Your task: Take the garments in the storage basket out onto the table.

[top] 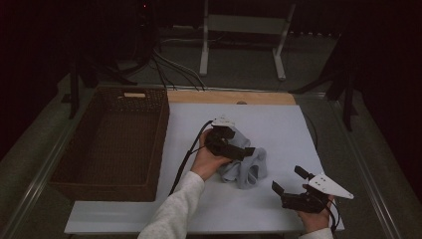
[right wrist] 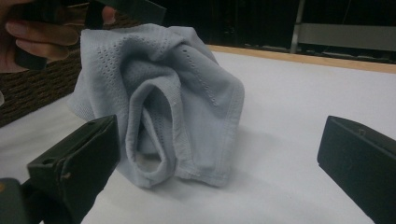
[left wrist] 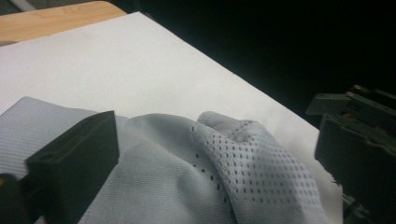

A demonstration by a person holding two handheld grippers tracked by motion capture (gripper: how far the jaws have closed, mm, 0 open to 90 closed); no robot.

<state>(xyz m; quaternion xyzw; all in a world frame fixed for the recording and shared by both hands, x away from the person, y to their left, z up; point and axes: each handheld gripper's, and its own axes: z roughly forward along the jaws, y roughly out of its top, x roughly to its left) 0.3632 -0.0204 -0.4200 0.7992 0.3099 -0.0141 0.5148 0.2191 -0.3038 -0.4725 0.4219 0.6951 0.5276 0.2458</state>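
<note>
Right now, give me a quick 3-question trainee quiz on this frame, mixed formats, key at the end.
1. True or false: the grey mesh garment lies inside the wicker basket.
2. Multiple choice: how do the left gripper jaws stand? A) clamped on the garment B) wide apart with the garment between them C) closed on the basket rim
3. Short answer: which gripper rests near the front edge of the white board, apart from the garment?

Key:
1. False; it sits crumpled on the white board, right of the basket.
2. B
3. The right gripper, jaws open and holding nothing.
</note>
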